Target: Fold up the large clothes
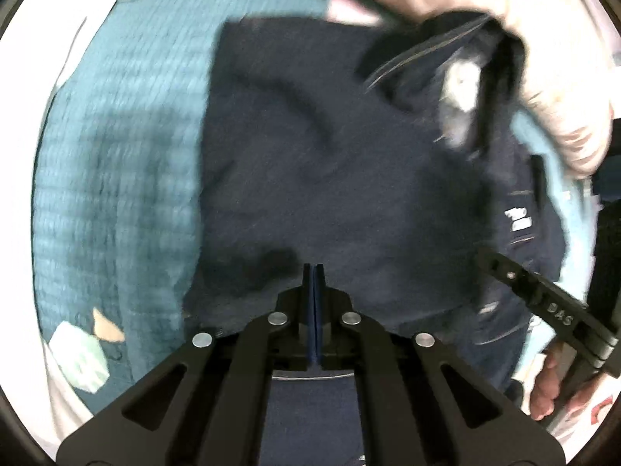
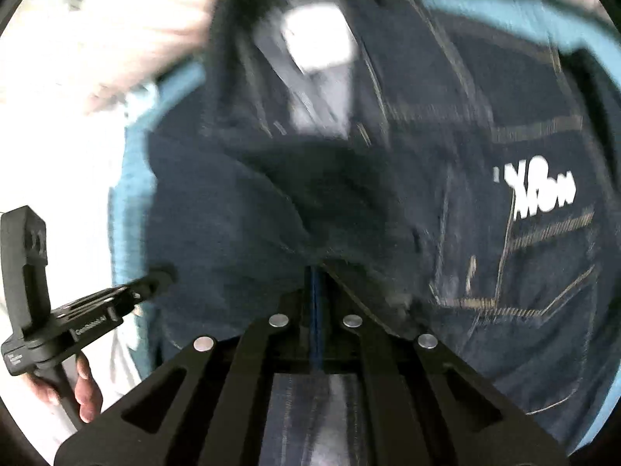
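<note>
Both tongs (image 1: pixel 313 272) (image 2: pixel 316 272) pinched closed on dark jeans (image 1: pixel 330 163)

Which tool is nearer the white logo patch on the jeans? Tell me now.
Right. The right tool grips the jeans just beside the logo patch; the left tool sits farther away across the fabric.
</note>
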The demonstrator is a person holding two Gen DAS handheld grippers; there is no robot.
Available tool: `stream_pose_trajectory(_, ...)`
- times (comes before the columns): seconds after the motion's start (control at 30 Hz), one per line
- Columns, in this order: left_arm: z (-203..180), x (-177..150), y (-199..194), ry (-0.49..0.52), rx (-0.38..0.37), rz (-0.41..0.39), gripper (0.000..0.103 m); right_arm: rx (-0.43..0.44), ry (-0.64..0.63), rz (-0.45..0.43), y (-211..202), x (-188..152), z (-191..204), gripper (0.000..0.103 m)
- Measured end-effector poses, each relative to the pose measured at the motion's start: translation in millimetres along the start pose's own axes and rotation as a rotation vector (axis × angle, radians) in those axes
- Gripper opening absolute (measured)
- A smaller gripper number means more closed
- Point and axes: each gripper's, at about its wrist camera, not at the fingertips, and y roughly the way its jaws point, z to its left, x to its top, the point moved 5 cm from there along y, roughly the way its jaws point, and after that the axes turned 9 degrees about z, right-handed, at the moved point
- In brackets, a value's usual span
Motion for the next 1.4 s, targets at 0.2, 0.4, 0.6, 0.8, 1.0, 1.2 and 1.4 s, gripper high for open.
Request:
stream_pose_trajectory(0.2, -14.0, 46.3, -9.3, 0.015, -0.009, -0.034, 0.001, 0.049, -0.006, -0.023, 2.9, 45.3, 27.2, 0.0)
stream_pose_trajectory(0.4, 20.2, 83.4, 36.1, -0.061, 0.14, 0.029, 0.002, 0.021, -0.011, 0.067, 58.1, 69.4, 16.4, 0.0)
stream_pose_trajectory(0.6, 22.7, 82.4, 31.2, -0.038, 0.128, 0.016, 0.002, -0.049, -0.064, 0.057, 27.2, 59.9, -5.9, 0.0)
stream_pose_trajectory(0.8, 25.6, 73.3, 31.9, -0.039, 0.159, 0.007, 0.002, -0.068, 0.056, 0.052, 14.3, 51.1, -58.6, 0.0)
stream_pose_trajectory(1.0, 5.8, 80.3, 41.6, -0.044, 0.167, 0.01, 0.003, -0.092, 0.074, 0.048, 28.7, 52.3, -62.6, 0.0)
stream_pose_trajectory(1.2, -17.3, 70.3, 36.9, 0.047, 0.273, -0.018, 0.009, 0.005, 0.051, -0.07, -21.4, 41.4, -44.0, 0.015)
stream_pose_trajectory(1.4, -45.6, 35.0, 5.7, 0.012, 0.247, -0.089, 0.048, -0.049, 0.036, -0.214, -90.3, 15.5, -44.5, 0.081)
